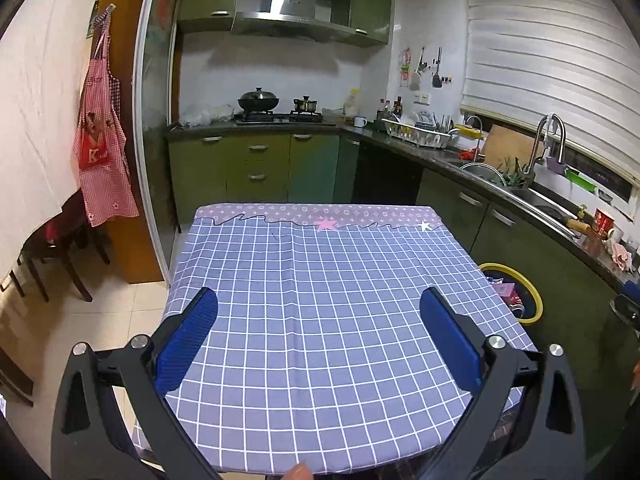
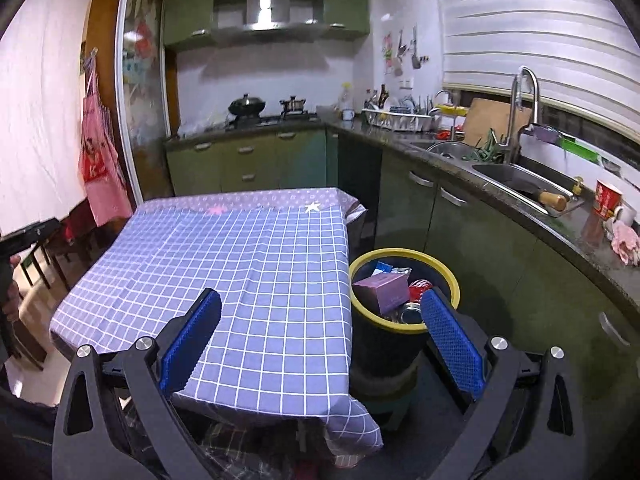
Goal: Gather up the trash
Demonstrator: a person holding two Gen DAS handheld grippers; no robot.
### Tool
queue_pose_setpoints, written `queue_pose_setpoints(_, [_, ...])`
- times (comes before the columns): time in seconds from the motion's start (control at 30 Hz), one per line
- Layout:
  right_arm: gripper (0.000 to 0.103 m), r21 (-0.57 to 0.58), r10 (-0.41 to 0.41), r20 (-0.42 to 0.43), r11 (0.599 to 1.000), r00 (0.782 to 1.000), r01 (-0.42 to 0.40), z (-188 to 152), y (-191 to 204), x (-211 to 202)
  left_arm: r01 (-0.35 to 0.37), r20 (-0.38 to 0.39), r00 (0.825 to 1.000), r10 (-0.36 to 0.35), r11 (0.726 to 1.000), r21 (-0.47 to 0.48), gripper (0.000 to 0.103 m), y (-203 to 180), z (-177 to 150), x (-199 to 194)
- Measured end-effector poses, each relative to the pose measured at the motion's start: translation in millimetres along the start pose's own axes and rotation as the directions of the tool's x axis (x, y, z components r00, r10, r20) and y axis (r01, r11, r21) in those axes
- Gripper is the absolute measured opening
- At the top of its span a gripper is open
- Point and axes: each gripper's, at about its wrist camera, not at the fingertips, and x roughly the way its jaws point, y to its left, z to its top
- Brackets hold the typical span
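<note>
A black bin with a yellow rim (image 2: 416, 256) stands on the floor right of the table; in the left wrist view the bin (image 1: 534, 300) peeks out past the table's right edge. Inside lie a purple box (image 2: 382, 290), a red can (image 2: 419, 286), a silver can (image 2: 412, 314) and a blue packet (image 2: 383, 267). My right gripper (image 2: 320, 312) is open and empty, above the table's near right corner, its right finger in front of the bin. My left gripper (image 1: 318, 310) is open and empty over the checked blue tablecloth (image 1: 320, 280). No trash shows on the cloth.
Green cabinets and a dark counter with a sink (image 2: 516, 180), a tap (image 2: 520, 112) and a red mug (image 2: 608, 200) run along the right. A stove with pots (image 1: 276, 110) stands at the back. A dark chair (image 1: 60, 248) and a red apron (image 1: 104, 148) are at the left.
</note>
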Motion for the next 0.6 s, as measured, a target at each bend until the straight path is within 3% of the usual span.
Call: queue_pose_setpoints(0.6, [0.098, 0.008, -0.045, 0.006, 0.999, 0.999, 0.045, -13, -9, -10, 0.002, 0.004, 1.0, -0.002, 0.999, 0.049, 0.096, -11, -8, -11])
